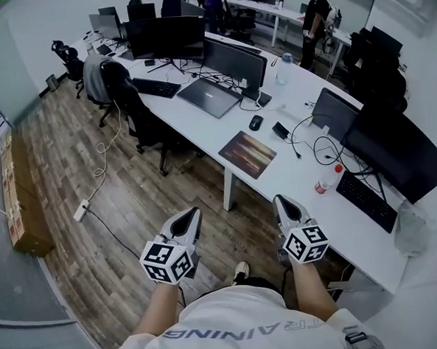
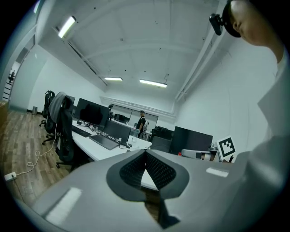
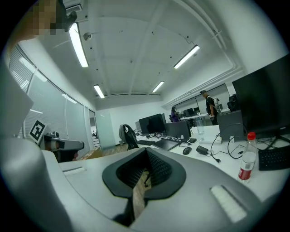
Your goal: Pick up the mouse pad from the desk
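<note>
The mouse pad (image 1: 248,153), a dark rectangle with a brownish print, lies flat near the front edge of the long white desk (image 1: 307,168). Both grippers hover over the wooden floor, short of the desk and apart from the pad. My left gripper (image 1: 191,213) points toward the desk's leg; its jaws meet at the tips (image 2: 146,152) with nothing between them. The right gripper (image 1: 281,201) is just off the desk's near edge, below and right of the pad, and is also shut (image 3: 146,150) and empty. Neither gripper view shows the pad.
Behind the pad are a black mouse (image 1: 256,122), a laptop (image 1: 209,95) and monitors. A red-capped bottle (image 1: 327,179), cables and a keyboard (image 1: 366,200) lie to the right. An office chair (image 1: 137,112) and a power strip (image 1: 81,210) stand to the left. People (image 1: 314,20) are at the far desks.
</note>
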`<state>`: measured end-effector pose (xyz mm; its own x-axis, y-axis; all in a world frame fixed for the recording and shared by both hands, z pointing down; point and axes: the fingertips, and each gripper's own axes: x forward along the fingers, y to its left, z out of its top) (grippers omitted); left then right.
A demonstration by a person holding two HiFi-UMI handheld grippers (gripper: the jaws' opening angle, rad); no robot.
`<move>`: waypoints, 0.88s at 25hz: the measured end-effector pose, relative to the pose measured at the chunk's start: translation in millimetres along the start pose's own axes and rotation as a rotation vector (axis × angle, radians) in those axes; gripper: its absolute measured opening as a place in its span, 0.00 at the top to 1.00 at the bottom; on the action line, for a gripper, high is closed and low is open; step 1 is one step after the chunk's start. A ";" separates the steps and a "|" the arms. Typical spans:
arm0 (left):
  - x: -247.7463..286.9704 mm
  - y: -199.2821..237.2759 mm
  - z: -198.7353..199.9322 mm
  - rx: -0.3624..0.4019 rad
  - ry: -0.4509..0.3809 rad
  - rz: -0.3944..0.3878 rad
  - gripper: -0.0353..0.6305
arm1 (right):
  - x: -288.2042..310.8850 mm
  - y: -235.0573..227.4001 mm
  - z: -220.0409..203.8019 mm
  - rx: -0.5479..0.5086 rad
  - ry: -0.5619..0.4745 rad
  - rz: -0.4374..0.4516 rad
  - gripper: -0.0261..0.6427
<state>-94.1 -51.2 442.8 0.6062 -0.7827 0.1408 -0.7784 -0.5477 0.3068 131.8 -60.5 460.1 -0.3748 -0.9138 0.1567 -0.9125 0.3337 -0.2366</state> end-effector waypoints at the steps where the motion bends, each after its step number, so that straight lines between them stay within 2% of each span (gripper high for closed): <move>1: 11.8 -0.3 3.3 0.000 0.002 -0.002 0.95 | 5.8 -8.6 4.4 0.002 -0.001 -0.001 0.94; 7: 84.7 -6.8 15.3 0.014 0.016 -0.024 0.95 | 36.2 -66.6 24.3 0.015 -0.006 -0.015 0.94; 13: 143.6 -6.6 17.8 0.031 0.035 -0.030 0.95 | 63.5 -123.0 25.2 0.046 0.023 -0.049 0.94; 18: 177.4 14.9 19.3 0.023 0.056 -0.036 0.95 | 91.5 -139.1 23.7 0.052 0.042 -0.065 0.94; 22: 205.5 41.8 19.6 0.002 0.073 -0.075 0.95 | 115.8 -147.8 16.0 0.059 0.071 -0.117 0.94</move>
<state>-5.3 -240.7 466.1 0.6731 -0.7160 0.1852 -0.7306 -0.6049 0.3168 225.8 -219.4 497.9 -0.2793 -0.9260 0.2538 -0.9402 0.2101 -0.2683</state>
